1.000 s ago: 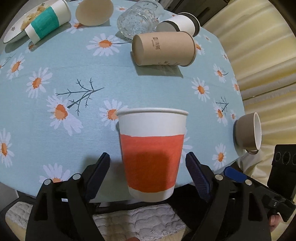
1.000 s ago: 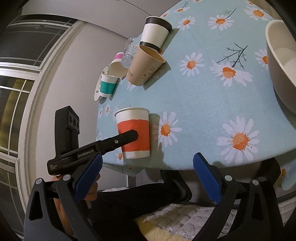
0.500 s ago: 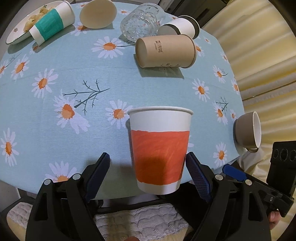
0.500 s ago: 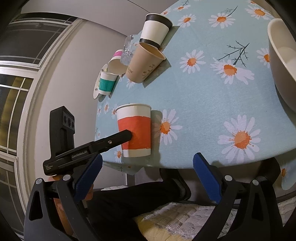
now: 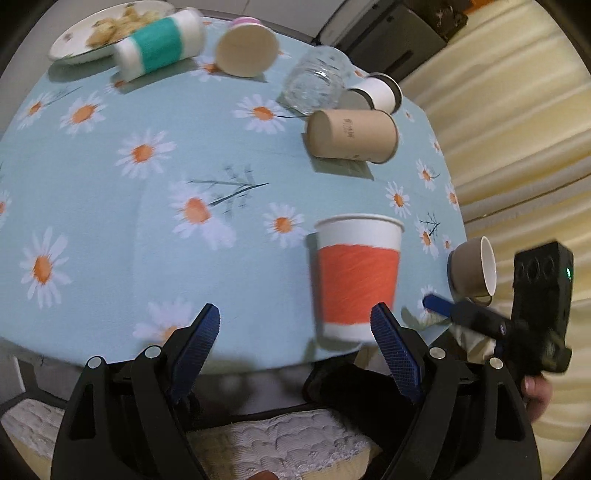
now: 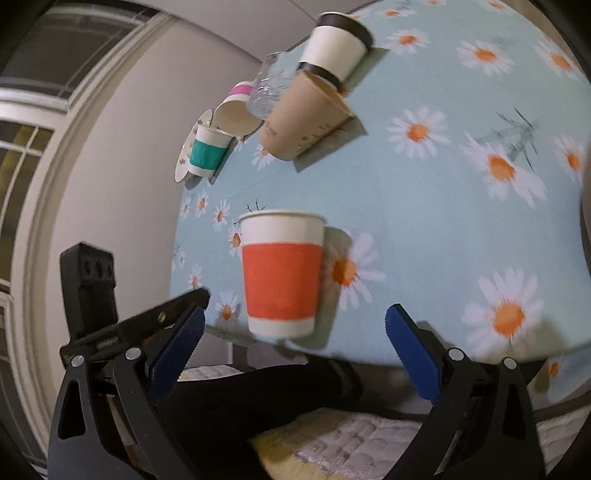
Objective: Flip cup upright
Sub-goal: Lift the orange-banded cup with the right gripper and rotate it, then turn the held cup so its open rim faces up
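Observation:
A white paper cup with an orange band (image 5: 357, 275) stands upright near the table's front edge; it also shows in the right wrist view (image 6: 281, 273). My left gripper (image 5: 295, 341) is open and empty, with the cup off to the right by its right finger. My right gripper (image 6: 293, 341) is open and empty, just in front of the cup. The right gripper also shows in the left wrist view (image 5: 476, 315), at the right of the cup.
On the daisy tablecloth (image 5: 147, 206) lie a brown paper cup (image 5: 351, 136), a white black-rimmed cup (image 5: 380, 92), a glass (image 5: 314, 86), a pink-banded cup (image 5: 245, 48) and a teal-banded cup (image 5: 159, 44) by a plate (image 5: 92, 33). A beige ceramic cup (image 5: 472, 271) lies at the right edge.
My left gripper has swung left and drawn back, so the orange cup now sits to the right of its fingers. The right gripper has moved closer to the cup.

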